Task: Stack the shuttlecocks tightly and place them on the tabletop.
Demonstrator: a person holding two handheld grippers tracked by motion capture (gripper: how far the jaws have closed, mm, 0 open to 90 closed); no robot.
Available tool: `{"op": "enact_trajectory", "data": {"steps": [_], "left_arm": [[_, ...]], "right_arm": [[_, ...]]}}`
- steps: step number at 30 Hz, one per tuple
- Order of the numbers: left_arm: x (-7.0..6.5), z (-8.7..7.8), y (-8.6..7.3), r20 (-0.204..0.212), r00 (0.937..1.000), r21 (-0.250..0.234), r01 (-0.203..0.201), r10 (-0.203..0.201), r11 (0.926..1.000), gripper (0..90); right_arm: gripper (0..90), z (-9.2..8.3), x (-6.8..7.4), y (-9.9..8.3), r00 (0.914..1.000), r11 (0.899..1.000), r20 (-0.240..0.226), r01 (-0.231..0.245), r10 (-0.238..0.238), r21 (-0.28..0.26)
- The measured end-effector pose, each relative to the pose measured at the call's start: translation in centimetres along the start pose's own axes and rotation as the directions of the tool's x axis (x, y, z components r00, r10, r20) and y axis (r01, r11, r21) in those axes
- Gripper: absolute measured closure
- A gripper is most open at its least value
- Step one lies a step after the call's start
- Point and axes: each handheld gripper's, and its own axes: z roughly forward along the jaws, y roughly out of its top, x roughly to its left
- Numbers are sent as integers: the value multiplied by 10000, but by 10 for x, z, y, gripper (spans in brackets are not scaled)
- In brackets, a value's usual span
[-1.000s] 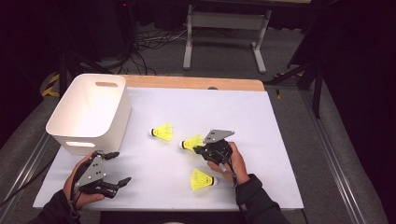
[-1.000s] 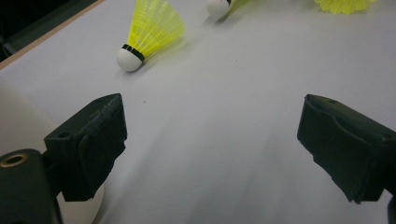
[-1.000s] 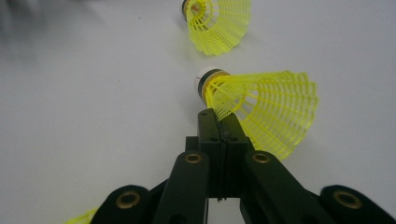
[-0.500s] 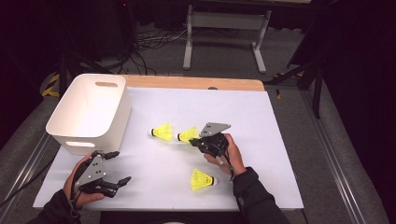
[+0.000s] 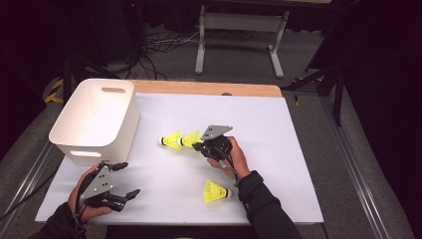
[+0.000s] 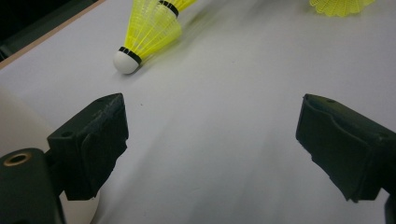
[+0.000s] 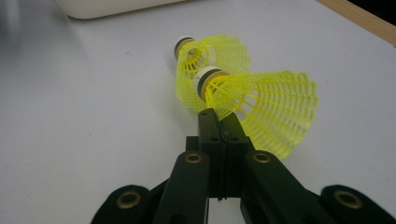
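Right gripper (image 7: pixel 219 119), mid-table, jaws clamped on the skirt of a yellow plastic mesh shuttlecock (image 7: pixel 261 107), its cork nosing into a second yellow shuttlecock (image 5: pixel 171 141) lying just left. Left gripper (image 5: pixel 124 179) rests near-left, jaws wide apart, beside the white plastic bin (image 5: pixel 94 119).

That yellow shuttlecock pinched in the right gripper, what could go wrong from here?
The right gripper pinches only the thin mesh skirt of its shuttlecock, so it might slip free or get crumpled. Its cork tip sits right against the second shuttlecock on the table, so it may knock that one away.
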Motion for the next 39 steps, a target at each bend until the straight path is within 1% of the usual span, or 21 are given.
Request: {"op": "enact_trajectory", "data": {"steps": [5,9,15,20,26,27,28,33,37,39], "left_arm": [[0,0,0,3,10000,16,-34,34,10000,102],[0,0,0,10,10000,18,-59,59,10000,103],[-1,0,0,47,10000,27,-53,53,10000,103],[0,0,0,81,9999,50,-82,82,10000,104],[-1,0,0,127,9999,44,-77,76,10000,106],[-1,0,0,142,9999,50,-78,77,10000,106],[-1,1,0,136,9999,63,-74,73,10000,106],[-1,1,0,159,9998,73,-82,80,9999,106],[-1,1,0,182,9998,80,-93,92,9999,106],[-1,1,0,197,9998,81,-94,93,9999,106]], "right_arm": [[900,4,-2,2,9999,10000,139,-97,97,-3],[900,12,-2,4,9999,9999,162,-59,57,139],[899,27,-2,5,9997,9992,176,-172,166,351],[899,31,-2,7,9997,9992,157,-191,186,338],[899,32,2,10,9999,9997,5,-145,144,184],[898,33,4,12,9998,9997,-127,-167,169,152],[898,33,4,12,9998,9997,-127,-167,169,152],[892,37,11,14,9994,9997,-340,-26,34,252],[874,40,15,15,9988,9993,-482,-60,77,369],[873,42,17,15,9984,9990,-562,41,-16,452]]}}
